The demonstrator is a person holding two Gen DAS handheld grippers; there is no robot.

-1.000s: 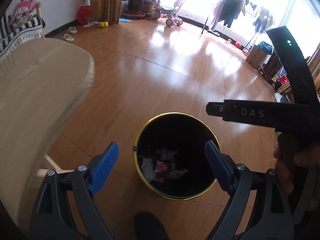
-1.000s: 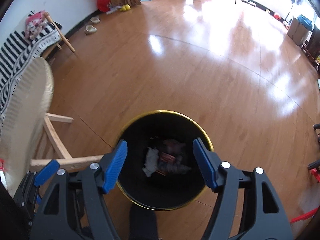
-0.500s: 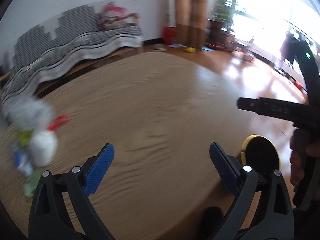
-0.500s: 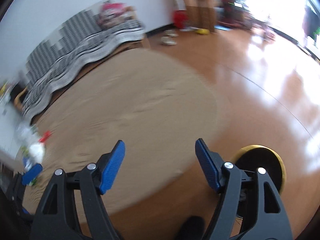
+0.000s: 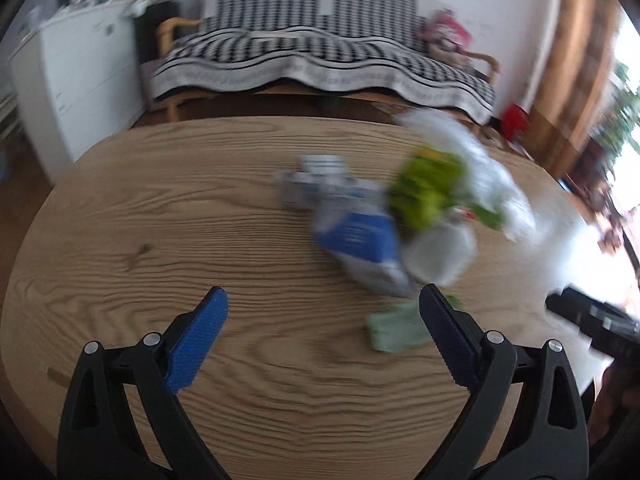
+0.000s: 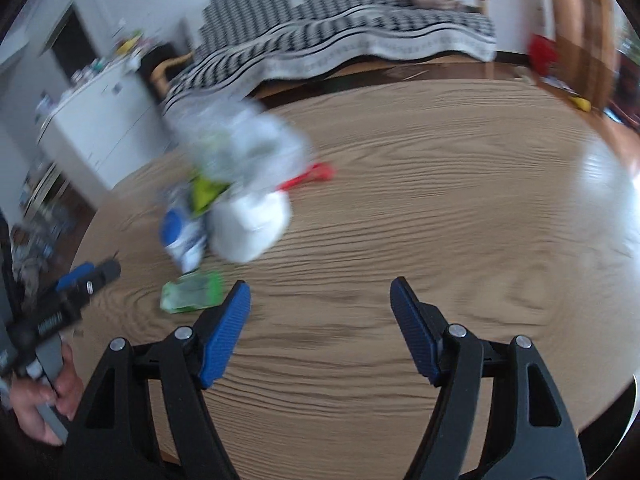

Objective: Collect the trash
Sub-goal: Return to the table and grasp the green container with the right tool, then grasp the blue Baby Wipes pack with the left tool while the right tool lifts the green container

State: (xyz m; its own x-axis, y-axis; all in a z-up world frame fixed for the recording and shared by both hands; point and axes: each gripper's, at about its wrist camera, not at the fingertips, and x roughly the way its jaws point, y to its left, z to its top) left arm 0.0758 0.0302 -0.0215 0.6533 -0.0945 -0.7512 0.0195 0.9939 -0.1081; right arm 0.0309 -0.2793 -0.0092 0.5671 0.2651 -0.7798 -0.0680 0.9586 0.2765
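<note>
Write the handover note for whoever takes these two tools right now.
Left tool: open, nothing between its pads; jaws have just been opening.
Right tool: open, nothing held.
Both are over the wooden table, pointing down at it.
Trash sits in one blurred cluster: a green wrapper nearest the tools, a blue and white packet, a white cup-like piece, a crumpled clear bag with yellow-green inside, and a red scrap behind.
Done: no piece is gripped.
Left: pick up every piece; the bin is out of view.
</note>
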